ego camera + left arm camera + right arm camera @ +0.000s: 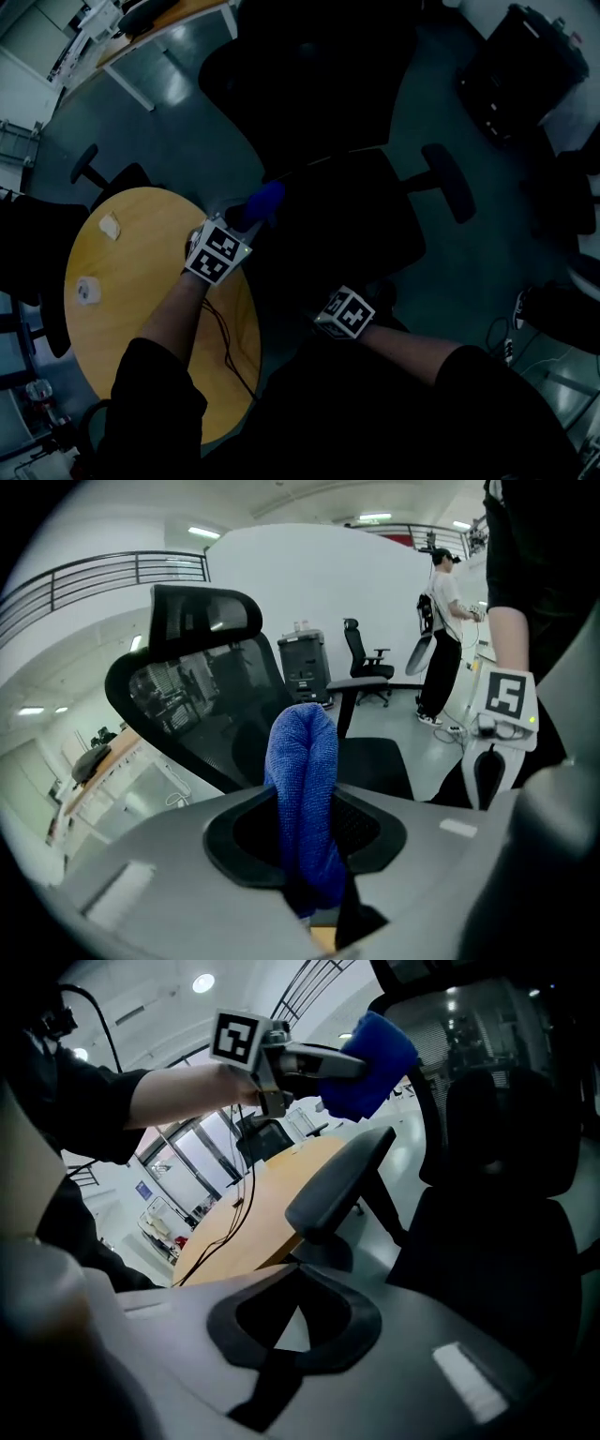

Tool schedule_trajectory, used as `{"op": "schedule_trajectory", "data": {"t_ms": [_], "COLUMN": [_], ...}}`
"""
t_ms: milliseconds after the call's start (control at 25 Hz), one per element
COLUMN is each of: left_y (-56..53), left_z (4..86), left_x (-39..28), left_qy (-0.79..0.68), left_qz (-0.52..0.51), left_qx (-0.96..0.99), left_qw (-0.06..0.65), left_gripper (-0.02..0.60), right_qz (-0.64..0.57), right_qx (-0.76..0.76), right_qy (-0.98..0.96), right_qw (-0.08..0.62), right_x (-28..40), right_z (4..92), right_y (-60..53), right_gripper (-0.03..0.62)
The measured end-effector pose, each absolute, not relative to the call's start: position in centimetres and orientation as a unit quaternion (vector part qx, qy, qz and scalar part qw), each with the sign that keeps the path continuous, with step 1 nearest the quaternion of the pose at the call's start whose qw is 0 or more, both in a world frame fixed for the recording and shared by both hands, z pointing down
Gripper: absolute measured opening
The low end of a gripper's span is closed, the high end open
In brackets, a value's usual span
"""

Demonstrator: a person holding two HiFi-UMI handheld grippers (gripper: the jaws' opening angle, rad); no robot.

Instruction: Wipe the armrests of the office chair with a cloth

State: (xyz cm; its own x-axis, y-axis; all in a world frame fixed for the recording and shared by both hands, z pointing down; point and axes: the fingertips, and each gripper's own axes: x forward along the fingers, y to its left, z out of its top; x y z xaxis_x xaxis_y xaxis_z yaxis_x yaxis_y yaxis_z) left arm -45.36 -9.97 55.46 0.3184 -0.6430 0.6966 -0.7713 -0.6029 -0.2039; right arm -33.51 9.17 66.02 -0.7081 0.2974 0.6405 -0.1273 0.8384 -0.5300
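- Between the jaws of the left gripper point(305, 860), a folded blue cloth point(302, 789) is clamped, its rounded fold standing up past the jaw tips.
- From the right gripper view, the cloth is seen held above the near armrest point(337, 1185) of the office chair point(347, 225), apart from it and not touching the pad.
- Behind the cloth, the chair's dark mesh backrest point(187, 691) and headrest point(206, 616) are seen in the left gripper view.
- The right gripper point(289, 1335) is held lower, close to the front of the seat; its jaws are brought together and nothing is held between them.
- At the left of the head view, a round wooden surface point(141, 319) is seen just beside the chair, with two small pale items point(110, 225) and a thin dark cable point(225, 347) lying on it.
- A standing person point(441, 630) is seen well behind the chair in the left gripper view.
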Motion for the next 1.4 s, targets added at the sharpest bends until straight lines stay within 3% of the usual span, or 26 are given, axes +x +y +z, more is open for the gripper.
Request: {"op": "schedule_trajectory", "data": {"t_ms": [280, 440, 920, 1240, 1400], "left_y": [-12.4, -11.7, -0.9, 5.0, 7.5], "left_z": [62.7, 63.6, 64.8, 65.1, 65.0], "left_x": [-46.6, -44.6, -35.4, -30.7, -28.0], "left_qy": [-0.362, -0.334, -0.224, -0.187, -0.201], "left_qz": [0.52, 0.542, 0.54, 0.537, 0.52], "left_qx": [0.771, 0.77, 0.811, 0.823, 0.83], "left_qw": [0.067, 0.043, 0.009, -0.009, 0.023], "left_gripper": [0.129, 0.13, 0.129, 0.129, 0.129], "right_qz": [0.257, 0.261, 0.248, 0.243, 0.227], "right_qx": [-0.043, -0.052, -0.099, -0.072, -0.07], "right_qy": [-0.878, -0.875, -0.875, -0.876, -0.877], "right_qw": [0.401, 0.404, 0.405, 0.411, 0.418], "right_x": [-30.7, -29.6, -32.1, -29.3, -26.3], "right_z": [66.3, 65.9, 66.0, 66.2, 66.6], "right_y": [9.8, 10.2, 12.8, 12.0, 11.5], "right_gripper": [0.005, 0.005, 0.005, 0.005, 0.005]}}
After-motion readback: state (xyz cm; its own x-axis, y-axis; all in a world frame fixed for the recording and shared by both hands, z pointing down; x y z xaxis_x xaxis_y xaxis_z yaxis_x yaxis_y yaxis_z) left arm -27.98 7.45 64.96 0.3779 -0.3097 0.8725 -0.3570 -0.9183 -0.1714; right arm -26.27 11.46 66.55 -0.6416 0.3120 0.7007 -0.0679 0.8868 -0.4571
